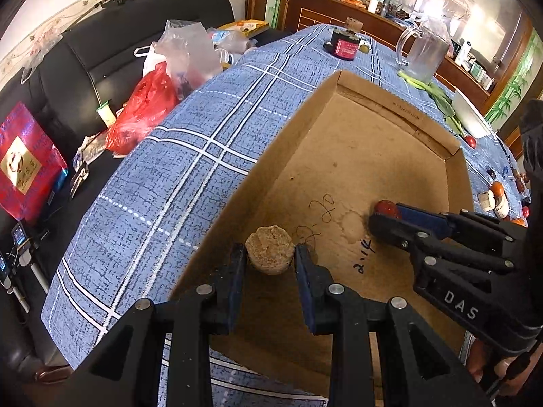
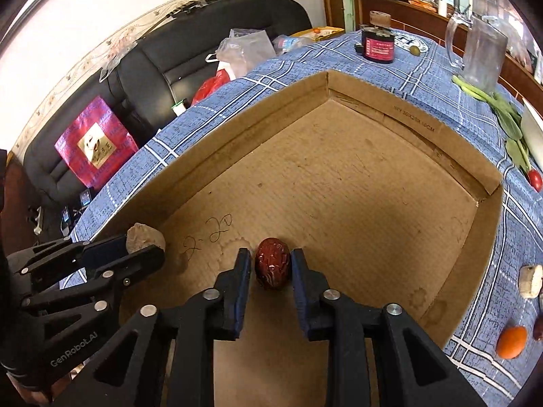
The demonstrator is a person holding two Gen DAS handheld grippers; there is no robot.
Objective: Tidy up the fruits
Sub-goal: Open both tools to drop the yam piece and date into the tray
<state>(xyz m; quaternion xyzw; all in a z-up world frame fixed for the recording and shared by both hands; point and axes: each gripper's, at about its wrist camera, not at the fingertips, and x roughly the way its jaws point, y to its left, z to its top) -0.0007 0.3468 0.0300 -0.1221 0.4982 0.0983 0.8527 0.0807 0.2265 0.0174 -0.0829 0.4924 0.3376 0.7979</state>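
Observation:
A shallow cardboard tray [image 1: 380, 101] [image 2: 373, 101] lies on the blue checked tablecloth. My left gripper [image 1: 270, 254] is shut on a tan, rough round fruit [image 1: 269, 249] just over the tray's near floor; it also shows in the right wrist view [image 2: 144, 237]. My right gripper [image 2: 271, 264] is shut on a wrinkled red date [image 2: 272, 266], low over the tray floor; the date shows in the left wrist view [image 1: 387, 208] at the tip of that gripper [image 1: 385, 217].
Outside the tray at the right lie an orange fruit [image 2: 511, 337], a cut pale piece [image 2: 530, 280], a red fruit [image 2: 535, 179] and green leaves [image 2: 509, 118]. A dark jar [image 2: 377, 45] and glass pitcher [image 2: 482, 54] stand at the back. A black sofa with bags [image 1: 146, 115] is left.

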